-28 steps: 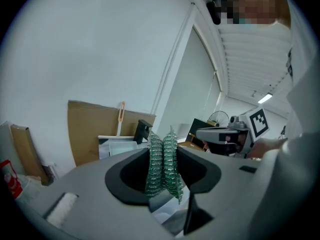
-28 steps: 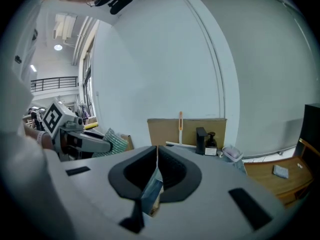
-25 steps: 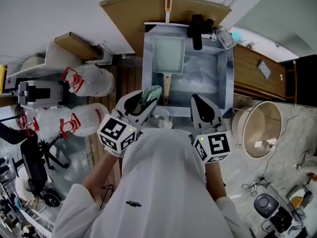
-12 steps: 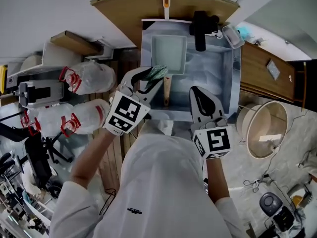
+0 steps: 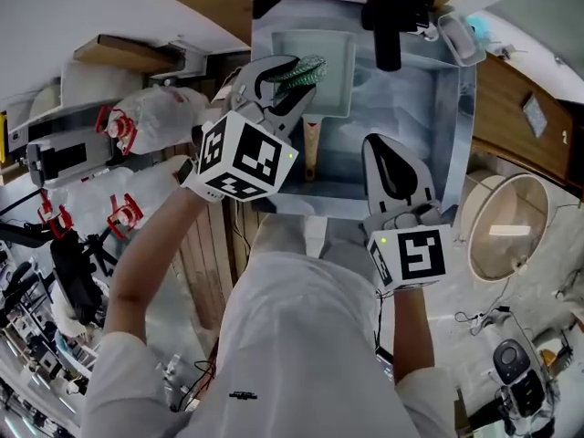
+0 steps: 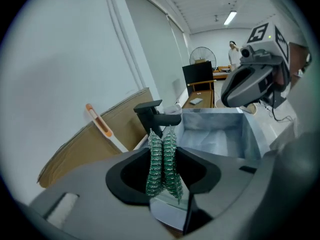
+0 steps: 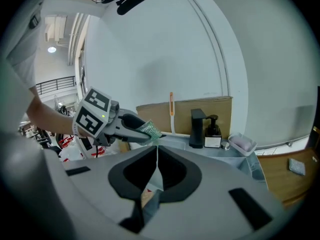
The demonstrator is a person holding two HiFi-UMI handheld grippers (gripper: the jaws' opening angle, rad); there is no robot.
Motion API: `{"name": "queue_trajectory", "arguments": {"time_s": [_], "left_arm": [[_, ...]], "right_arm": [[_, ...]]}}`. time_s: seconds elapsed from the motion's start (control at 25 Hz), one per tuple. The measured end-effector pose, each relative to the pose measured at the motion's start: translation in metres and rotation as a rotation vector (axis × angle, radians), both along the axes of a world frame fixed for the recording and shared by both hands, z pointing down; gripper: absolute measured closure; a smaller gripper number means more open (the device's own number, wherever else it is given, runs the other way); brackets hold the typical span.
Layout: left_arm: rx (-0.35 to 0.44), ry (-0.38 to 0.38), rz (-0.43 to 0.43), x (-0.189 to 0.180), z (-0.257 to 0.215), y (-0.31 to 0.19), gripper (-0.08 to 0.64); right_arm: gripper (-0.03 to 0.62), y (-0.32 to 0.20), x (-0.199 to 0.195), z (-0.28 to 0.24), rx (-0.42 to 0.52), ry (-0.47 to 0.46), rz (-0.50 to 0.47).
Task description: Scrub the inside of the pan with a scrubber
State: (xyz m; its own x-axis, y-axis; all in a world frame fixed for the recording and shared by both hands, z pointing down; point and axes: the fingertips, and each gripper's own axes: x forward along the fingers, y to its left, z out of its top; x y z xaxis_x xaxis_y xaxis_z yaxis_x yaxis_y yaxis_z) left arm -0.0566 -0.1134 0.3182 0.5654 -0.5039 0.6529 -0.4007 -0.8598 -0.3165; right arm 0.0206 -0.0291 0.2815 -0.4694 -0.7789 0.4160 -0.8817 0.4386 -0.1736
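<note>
A square pale-green pan (image 5: 330, 80) with a wooden handle (image 5: 310, 149) lies in the sink (image 5: 438, 108). My left gripper (image 5: 297, 73) hangs over the pan's left side, shut on a green mesh scrubber (image 5: 304, 67). In the left gripper view the scrubber (image 6: 162, 161) stands upright, pinched between the jaws. My right gripper (image 5: 380, 146) is shut with nothing in it and hovers over the sink's near edge, right of the pan handle. In the right gripper view its jaws (image 7: 156, 156) meet in a line, with the left gripper (image 7: 142, 133) and the scrubber (image 7: 150, 130) beyond them.
A black faucet (image 5: 391, 16), a soap bottle (image 7: 213, 134) and a soap dish (image 5: 459, 36) stand at the sink's back. An orange-handled brush (image 6: 100, 126) leans on brown cardboard (image 6: 85, 154). A round basin (image 5: 506, 235) sits to the right, and tied plastic bags (image 5: 137, 121) to the left.
My left gripper has carried the scrubber forward from the sink's near edge to over the pan. The right gripper has edged slightly forward and stays shut.
</note>
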Motion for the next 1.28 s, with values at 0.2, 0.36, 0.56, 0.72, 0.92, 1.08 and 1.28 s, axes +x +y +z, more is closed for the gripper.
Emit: {"name": "queue_trajectory", "arguments": {"time_s": [0.2, 0.36, 0.56, 0.72, 0.92, 1.08, 1.28], "left_arm": [[0.071, -0.098, 0.097, 0.003, 0.024, -0.019, 0.396], [0.12, -0.159, 0.155, 0.003, 0.038, -0.032, 0.396], [0.17, -0.233, 0.244, 0.007, 0.057, -0.04, 0.396], [0.196, -0.285, 0.26, 0.003, 0.071, -0.051, 0.396], [0.234, -0.359, 0.277, -0.008, 0.083, -0.062, 0.396], [0.252, -0.374, 0.296, -0.009, 0.087, -0.066, 0.396], [0.241, -0.39, 0.333, -0.009, 0.091, -0.069, 0.396]], "right_arm": [[0.583, 0.001, -0.007, 0.02, -0.021, -0.017, -0.005], [0.583, -0.001, -0.012, 0.034, -0.038, -0.022, -0.01], [0.583, -0.01, -0.01, 0.046, -0.047, -0.032, -0.007], [0.583, -0.015, -0.011, 0.056, -0.052, -0.026, -0.02], [0.583, -0.017, -0.016, 0.066, -0.059, -0.029, -0.036], [0.583, -0.017, -0.021, 0.072, -0.068, -0.03, -0.047], [0.583, -0.022, -0.022, 0.074, -0.068, -0.034, -0.044]]}}
